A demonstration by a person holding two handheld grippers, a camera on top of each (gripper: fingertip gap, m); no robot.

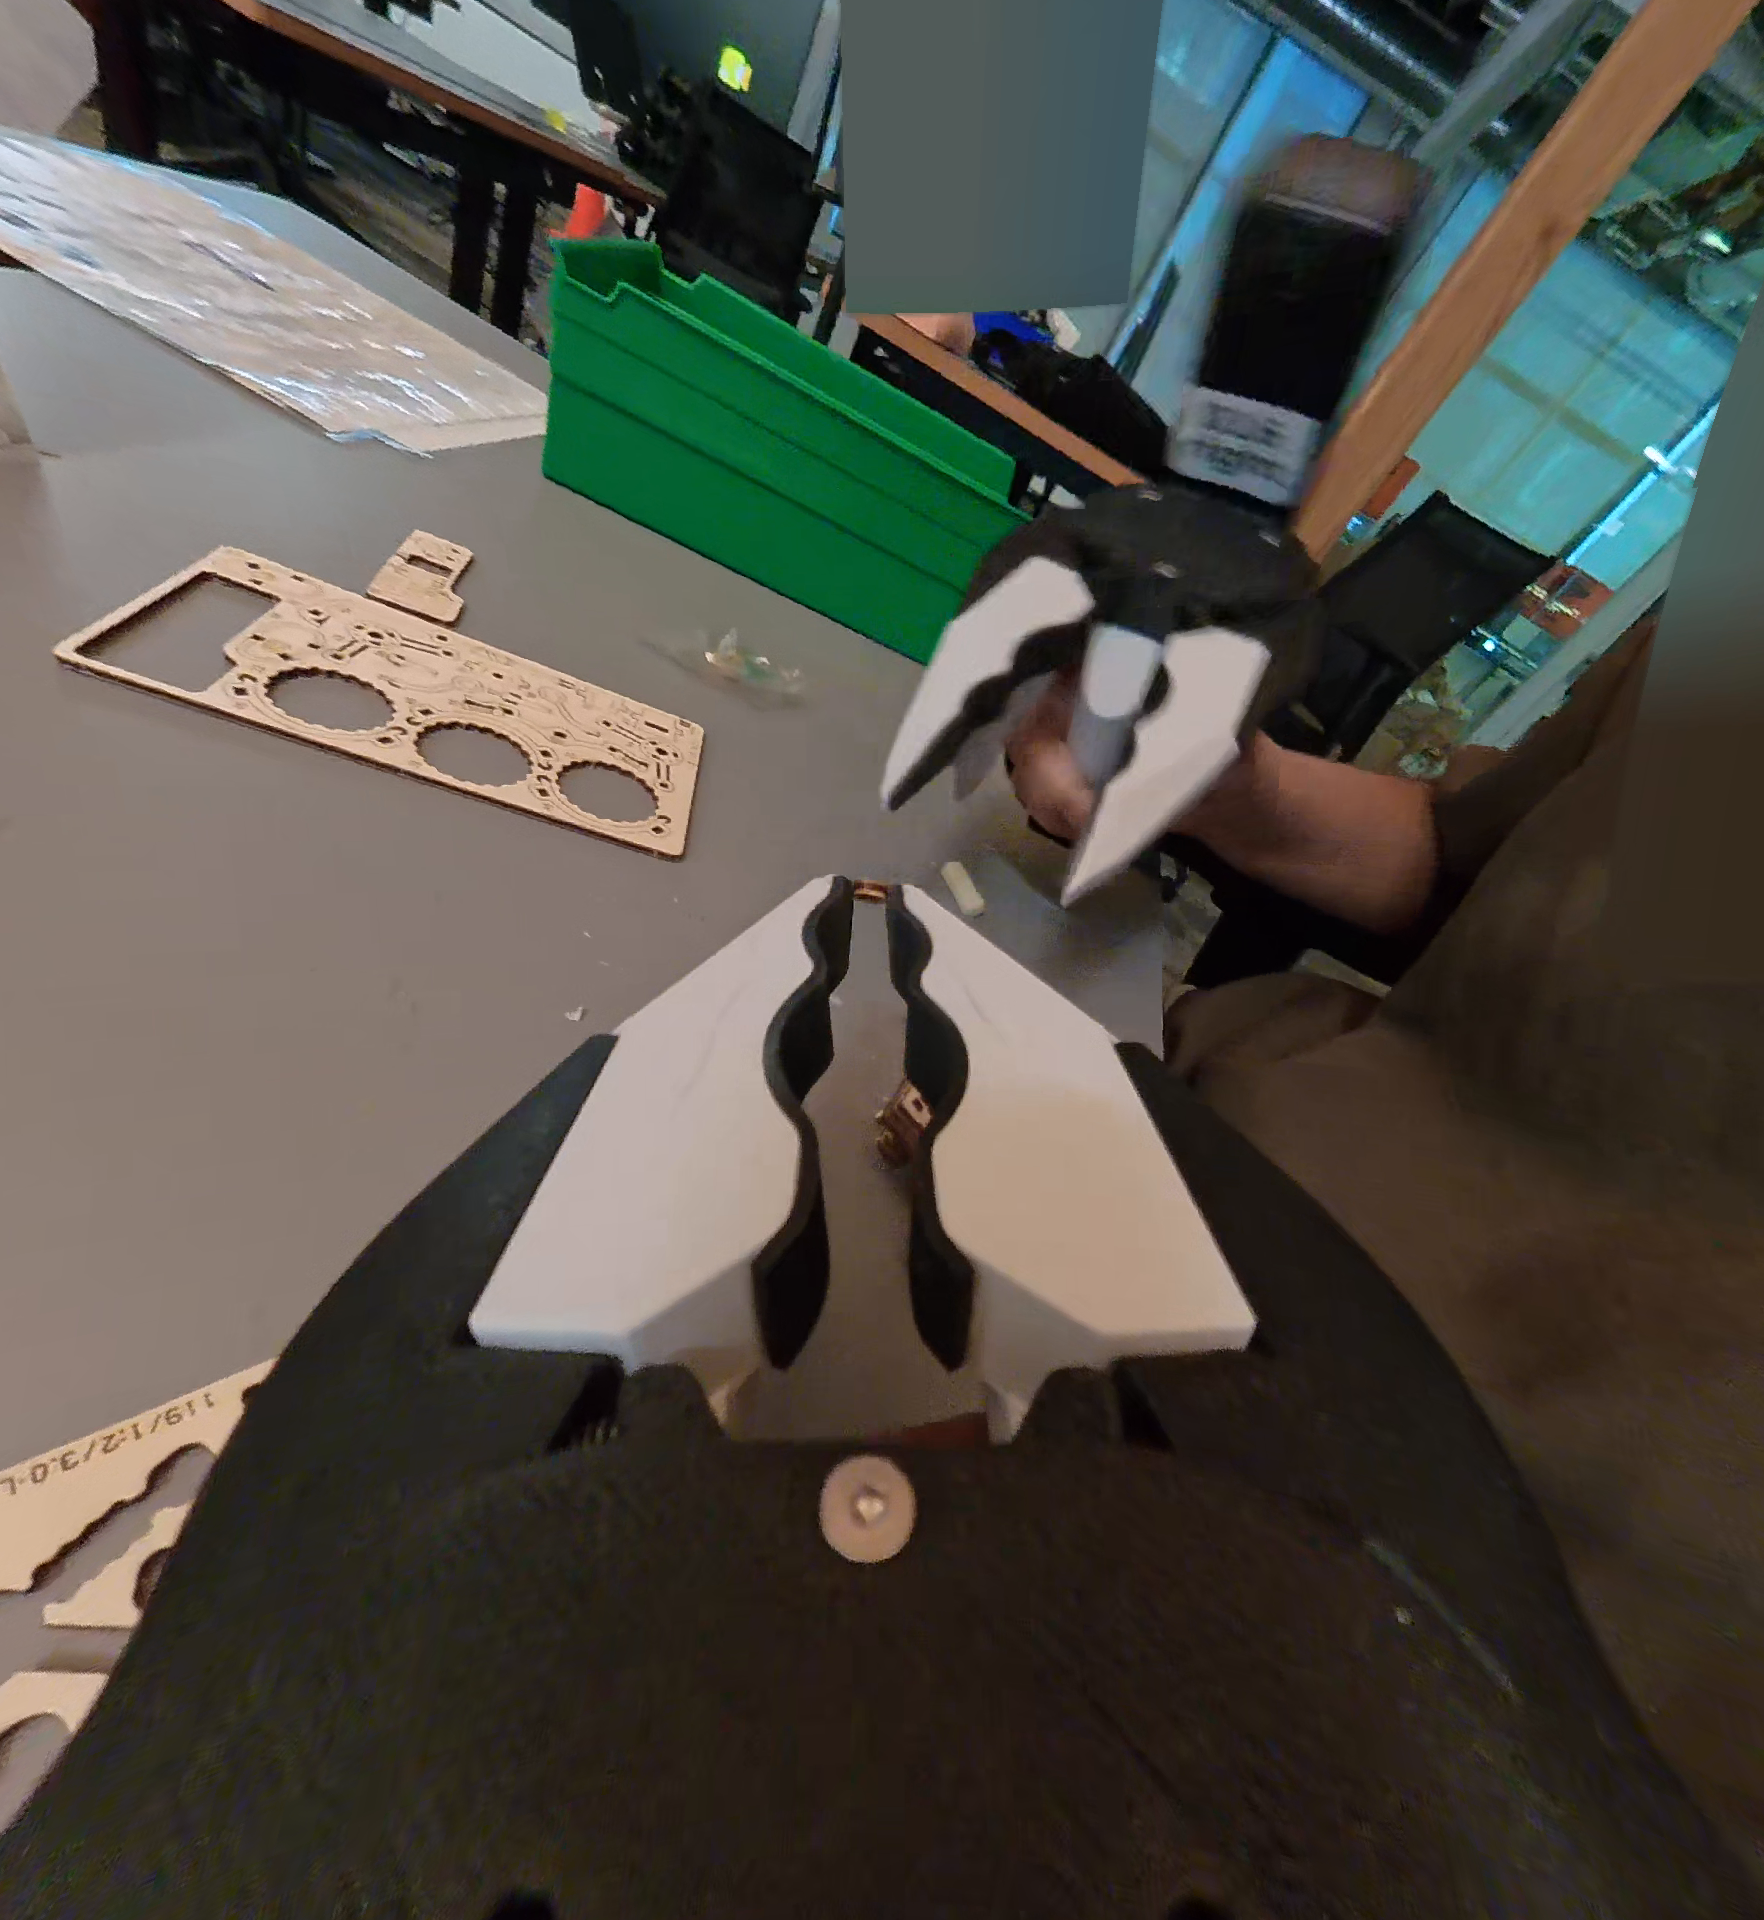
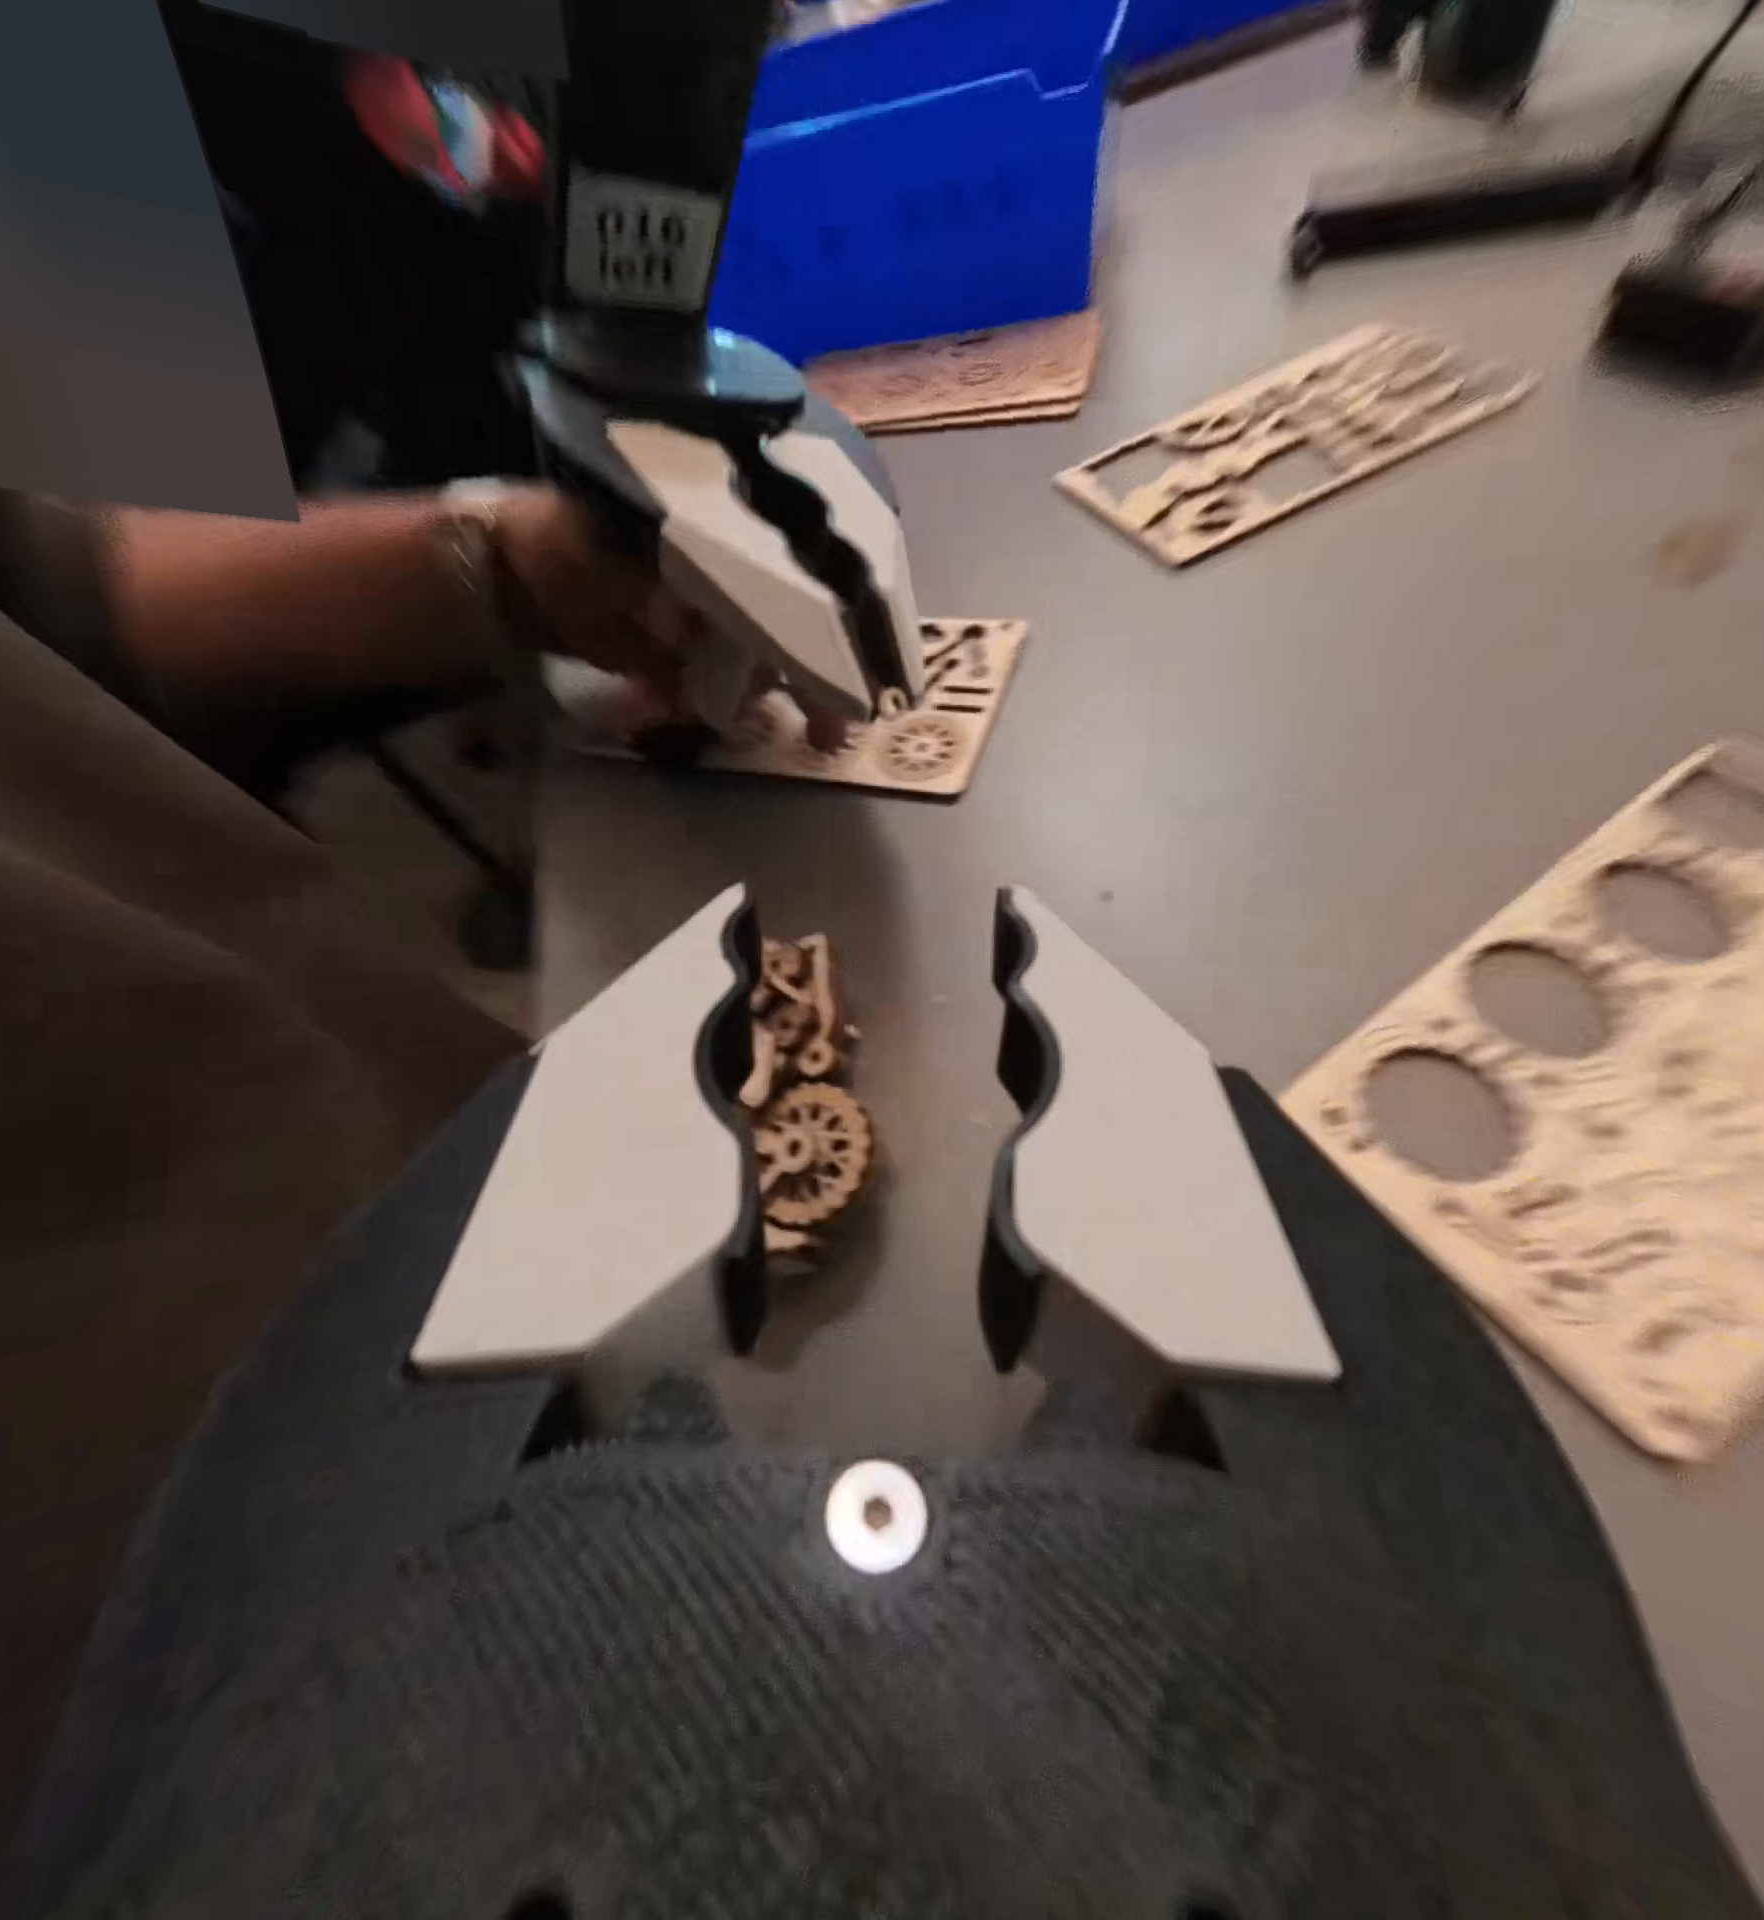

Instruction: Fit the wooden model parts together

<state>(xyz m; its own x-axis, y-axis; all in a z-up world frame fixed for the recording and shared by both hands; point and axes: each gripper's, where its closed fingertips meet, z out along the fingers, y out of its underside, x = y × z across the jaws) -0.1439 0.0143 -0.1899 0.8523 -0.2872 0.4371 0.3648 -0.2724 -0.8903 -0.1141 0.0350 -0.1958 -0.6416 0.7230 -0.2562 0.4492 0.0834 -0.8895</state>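
My left gripper (image 1: pixel 867 885) is shut on a small wooden piece (image 1: pixel 872 894) at its fingertips, low over the grey table (image 1: pixel 234 987). Another small wooden bit (image 1: pixel 904 1127) shows in the gap between its fingers. My right gripper (image 2: pixel 873 899) is open and empty, held above a partly built wooden model with a gear wheel (image 2: pixel 810 1101) that lies on the table close to its left finger. In the right wrist view the left gripper (image 2: pixel 893 698) hangs over a small wooden parts sheet (image 2: pixel 935 743). In the left wrist view the right gripper (image 1: pixel 982 847) is open in the air.
A wooden sheet with three round holes (image 1: pixel 390 696) lies on the table and also shows in the right wrist view (image 2: pixel 1584 1122). More sheets (image 2: pixel 1293 447) lie beyond. A green bin (image 1: pixel 753 447), a blue bin (image 2: pixel 909 187), a printed paper (image 1: pixel 182 281) and a person's forearm (image 2: pixel 317 582) are nearby.
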